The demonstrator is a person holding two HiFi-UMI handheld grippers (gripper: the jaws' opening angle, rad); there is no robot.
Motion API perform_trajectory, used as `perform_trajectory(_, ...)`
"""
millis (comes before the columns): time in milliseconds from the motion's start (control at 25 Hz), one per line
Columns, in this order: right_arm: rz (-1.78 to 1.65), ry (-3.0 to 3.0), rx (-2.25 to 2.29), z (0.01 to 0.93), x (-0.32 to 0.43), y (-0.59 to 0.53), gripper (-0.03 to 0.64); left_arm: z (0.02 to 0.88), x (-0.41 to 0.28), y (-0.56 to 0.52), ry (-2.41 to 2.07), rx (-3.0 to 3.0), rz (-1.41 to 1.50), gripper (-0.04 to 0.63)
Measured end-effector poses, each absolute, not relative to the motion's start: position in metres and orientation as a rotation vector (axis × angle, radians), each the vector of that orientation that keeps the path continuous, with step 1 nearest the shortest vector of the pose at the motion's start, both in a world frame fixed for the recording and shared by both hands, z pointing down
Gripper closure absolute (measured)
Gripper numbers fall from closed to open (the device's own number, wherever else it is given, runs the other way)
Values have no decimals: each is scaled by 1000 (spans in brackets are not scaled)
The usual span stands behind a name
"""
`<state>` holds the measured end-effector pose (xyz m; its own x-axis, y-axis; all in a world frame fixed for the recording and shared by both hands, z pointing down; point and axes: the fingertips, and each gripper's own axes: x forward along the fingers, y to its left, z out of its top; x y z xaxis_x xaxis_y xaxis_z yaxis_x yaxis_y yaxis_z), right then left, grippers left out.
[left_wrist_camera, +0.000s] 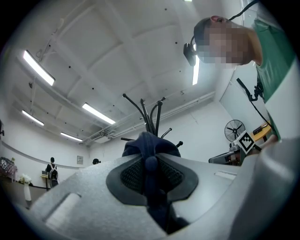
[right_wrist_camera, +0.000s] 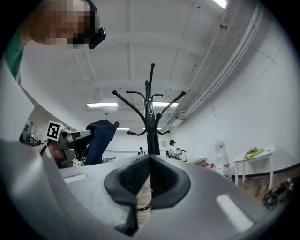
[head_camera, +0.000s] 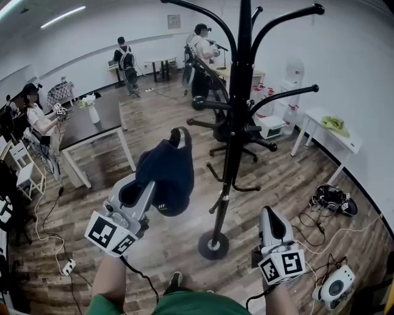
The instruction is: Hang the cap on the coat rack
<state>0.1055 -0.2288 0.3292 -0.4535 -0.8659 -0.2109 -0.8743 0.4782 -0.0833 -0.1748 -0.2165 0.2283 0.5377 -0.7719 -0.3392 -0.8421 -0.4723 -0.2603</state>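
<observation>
Left gripper (left_wrist_camera: 151,163): jaws clamped on a navy cap (head_camera: 167,171). We see the dark fabric pinched between the ribbed pads (left_wrist_camera: 126,176), and the crown bulges up past the jaw tips. In the head view the cap hangs from that gripper with its opening toward the camera, held up left of the pole and apart from it. It's on no hook.

Right gripper (right_wrist_camera: 150,165): jaws closed and nothing in them. The pads meet at the tip, and only a sliver of floor shows through lower down. In the head view it sits low on the right, near the rack's base (head_camera: 213,245) and pointing up at the pole.

The coat rack (head_camera: 237,104) is black, with a single upright pole on a round foot. Curved arms branch out at several heights, and the top ones end in ball tips (head_camera: 317,8). We see every arm bare. The right gripper view has the rack dead ahead, with the cap and left gripper off to its left.

It all stands on a wooden floor (head_camera: 289,178). Behind the pole is a black office chair (head_camera: 246,138). A dark-topped table (head_camera: 92,126) with white legs stands to the left, with a white vase (head_camera: 93,112) on it. A white table (head_camera: 326,132) stands along the right wall with a yellow-green cloth (head_camera: 334,123) on top. Cables (head_camera: 329,200) lie bundled on the floor at right.

Several people (head_camera: 127,64) are further back in the room. A standing fan (left_wrist_camera: 233,129) shows in the left gripper view.
</observation>
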Motion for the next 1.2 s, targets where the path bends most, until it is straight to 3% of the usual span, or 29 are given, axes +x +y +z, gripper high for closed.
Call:
perform_trajectory(640,34,2405,-1701,344,84,-265,614,239,-200,-309,1143,-2503,250,545)
perform_trajectory(1200,41,2288,-1930,352,75,-262,614,267,-175,-360,871,-2709,348,545)
